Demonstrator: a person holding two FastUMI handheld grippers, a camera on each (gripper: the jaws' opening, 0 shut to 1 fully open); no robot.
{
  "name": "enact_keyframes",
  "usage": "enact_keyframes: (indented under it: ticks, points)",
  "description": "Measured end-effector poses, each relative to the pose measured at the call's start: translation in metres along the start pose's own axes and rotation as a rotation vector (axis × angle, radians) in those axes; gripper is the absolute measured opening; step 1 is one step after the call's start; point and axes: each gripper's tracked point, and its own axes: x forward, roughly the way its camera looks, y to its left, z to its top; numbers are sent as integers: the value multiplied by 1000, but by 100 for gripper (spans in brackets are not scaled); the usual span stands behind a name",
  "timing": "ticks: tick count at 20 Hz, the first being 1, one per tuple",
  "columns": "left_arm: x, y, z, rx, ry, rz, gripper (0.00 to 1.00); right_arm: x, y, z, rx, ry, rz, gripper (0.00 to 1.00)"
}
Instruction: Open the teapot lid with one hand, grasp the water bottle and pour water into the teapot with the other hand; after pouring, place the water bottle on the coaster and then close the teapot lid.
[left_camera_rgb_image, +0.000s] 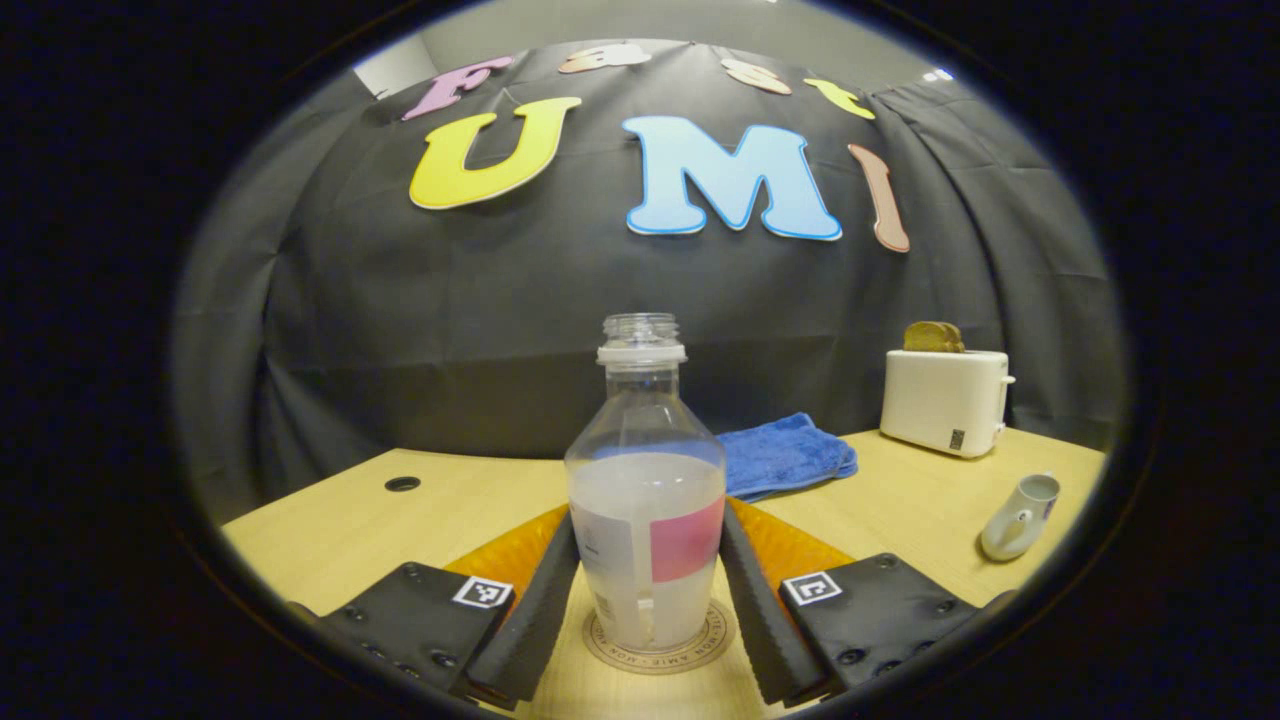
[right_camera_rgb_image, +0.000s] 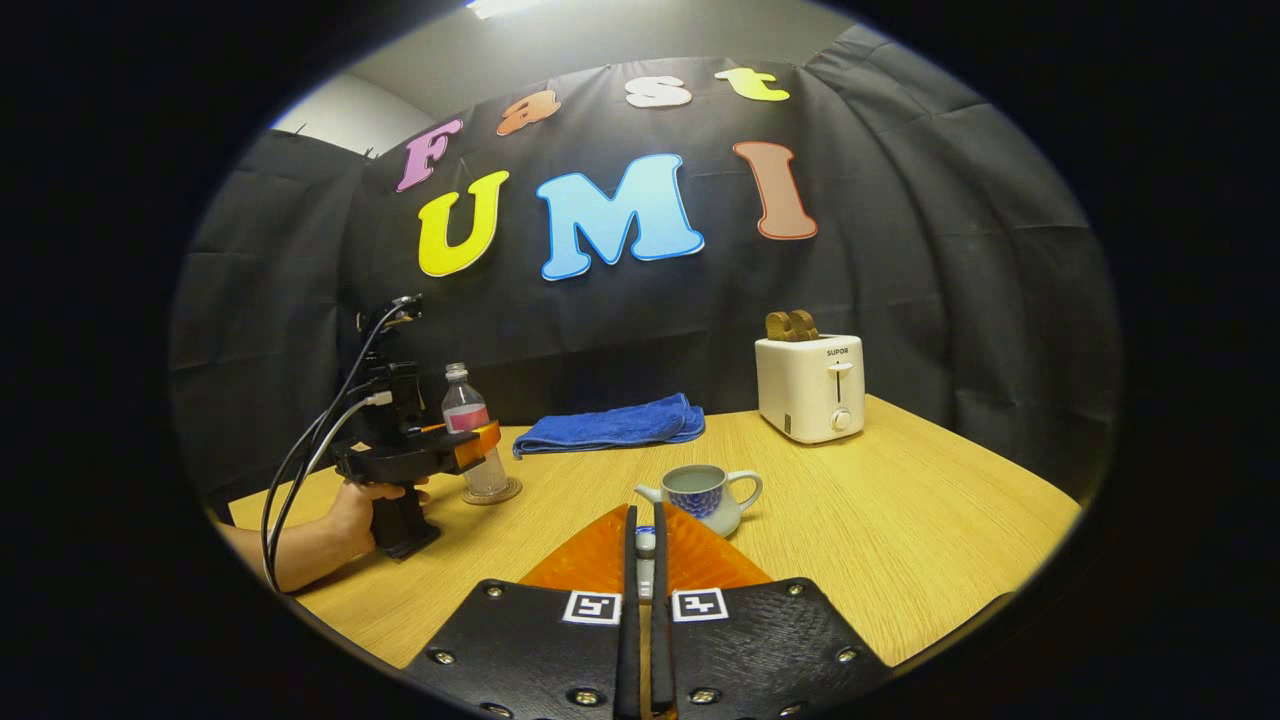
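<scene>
The clear water bottle (left_camera_rgb_image: 645, 480), uncapped and about half full, stands upright on the round coaster (left_camera_rgb_image: 660, 650). My left gripper (left_camera_rgb_image: 648, 520) is shut on it, a finger pressing each side of its labelled body. In the right gripper view, that left gripper (right_camera_rgb_image: 470, 445) is held by a hand at the bottle (right_camera_rgb_image: 468, 440) on its coaster (right_camera_rgb_image: 490, 493). The white and blue teapot (right_camera_rgb_image: 705, 495) stands open with water inside, just ahead of my right gripper (right_camera_rgb_image: 645, 545). That gripper is shut on the small teapot lid (right_camera_rgb_image: 645, 545), held above the table. The teapot (left_camera_rgb_image: 1020, 515) also stands at the right of the left gripper view.
A folded blue towel (right_camera_rgb_image: 610, 425) lies at the back of the wooden table (right_camera_rgb_image: 900, 520). A white toaster (right_camera_rgb_image: 810, 385) with bread in its slots stands at the back right. A cable hole (left_camera_rgb_image: 402, 483) sits in the tabletop at the left. Cables (right_camera_rgb_image: 310, 450) trail from the left gripper.
</scene>
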Motion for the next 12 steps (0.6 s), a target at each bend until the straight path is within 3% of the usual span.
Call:
enact_keyframes:
  ticks: [3, 12]
  points:
    - [-5, -2, 7, -7, -14, -7, 100, -1, 0, 0, 0, 0, 0, 4]
    - [-46, 0, 8, -18, -20, 18, 99, -10, 7, 9, -15, -23, 6, 4]
